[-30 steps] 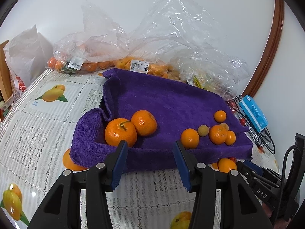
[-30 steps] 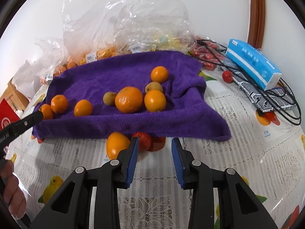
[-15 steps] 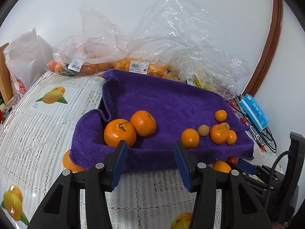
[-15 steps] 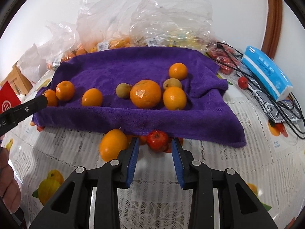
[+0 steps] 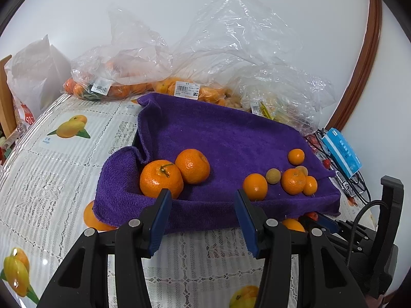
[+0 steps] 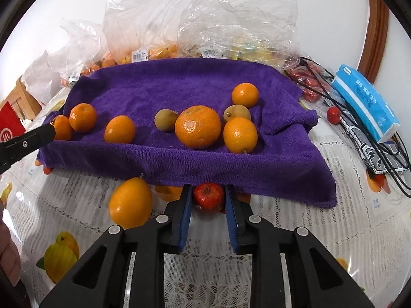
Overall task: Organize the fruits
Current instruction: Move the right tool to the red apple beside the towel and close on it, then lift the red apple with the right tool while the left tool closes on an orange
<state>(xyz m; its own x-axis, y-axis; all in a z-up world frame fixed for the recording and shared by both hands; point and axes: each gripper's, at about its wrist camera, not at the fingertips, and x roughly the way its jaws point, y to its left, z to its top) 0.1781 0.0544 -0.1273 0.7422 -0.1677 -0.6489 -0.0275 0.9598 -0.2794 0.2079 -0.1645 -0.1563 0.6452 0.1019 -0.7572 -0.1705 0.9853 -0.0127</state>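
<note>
A purple towel (image 6: 179, 82) lies over a tray and holds several oranges, among them a big one (image 6: 197, 126), and two small brownish fruits. In front of the towel, a small red fruit (image 6: 208, 197) sits between the fingers of my right gripper (image 6: 208, 200), which touch its sides. An oval orange fruit (image 6: 130, 202) lies left of it on the tablecloth. My left gripper (image 5: 203, 211) is open and empty at the towel's (image 5: 231, 138) front edge, near two big oranges (image 5: 161, 178).
Clear plastic bags with fruit (image 5: 185, 87) stand behind the towel against the wall. A blue tissue pack (image 6: 364, 102), black cables and small red fruits (image 6: 333, 115) lie at the right. The tablecloth (image 6: 282, 231) has printed fruit pictures.
My right gripper moved forward and narrowed around the small red fruit. The left gripper barely moved and stayed open.
</note>
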